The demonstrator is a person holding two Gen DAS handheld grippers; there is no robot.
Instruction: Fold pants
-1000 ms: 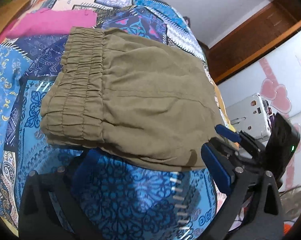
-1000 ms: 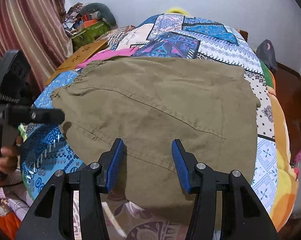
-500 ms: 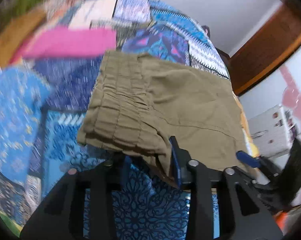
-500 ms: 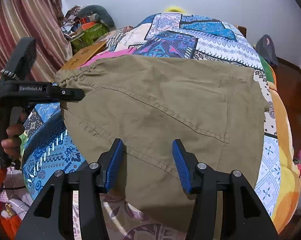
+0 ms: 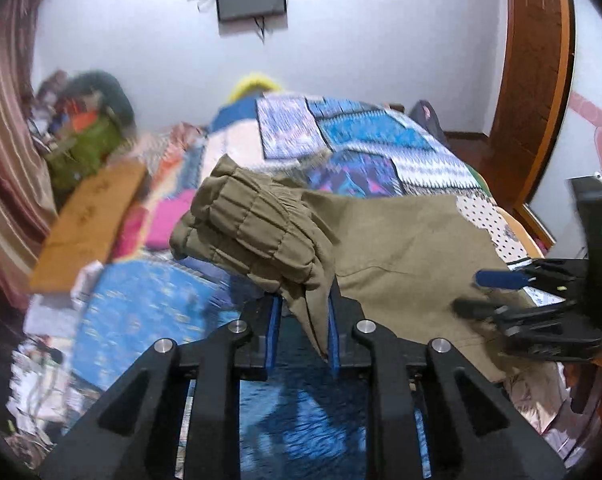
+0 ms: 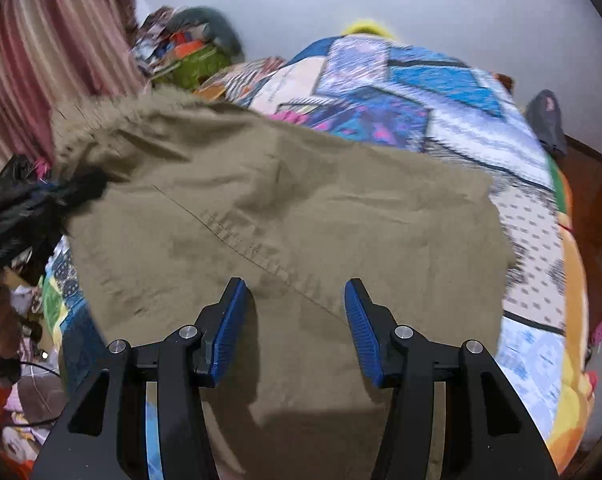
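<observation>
One pair of olive-khaki pants (image 5: pixel 401 240) lies on the bed (image 5: pixel 365 136), over a patchwork quilt of blue, white and purple panels. Fabric is plain woven with a stitched seam running diagonally across the flat part; the elastic waistband (image 5: pixel 253 224) is gathered into thick ridges. At the left, the left gripper (image 5: pixel 301 332) has its blue-padded fingers (image 5: pixel 272 332) drawn close together with a bunch of cloth just below the waistband pinched between them; the waistband end is raised off the quilt and flops over toward the camera, while the rest of the garment trails right and stays flat on the bed. Beyond it: one pink garment (image 5: pixel 169 220) beside the raised waistband, one orange-brown board (image 5: pixel 89 224) at the bed's left edge, one striped curtain (image 5: pixel 5 160). To the right, the right gripper (image 6: pixel 293 328) hovers over the near edge of the pants, its two fingers (image 6: pixel 231 328) spread wide with nothing between them; whether the tips touch the cloth cannot be told. Counts: two grippers, one pair of pants. Change from one second ago: the left gripper was open beside the flat waistband; it has since closed on the cloth and lifted that end. The right gripper keeps much the same wide-open pose over the pants.
</observation>
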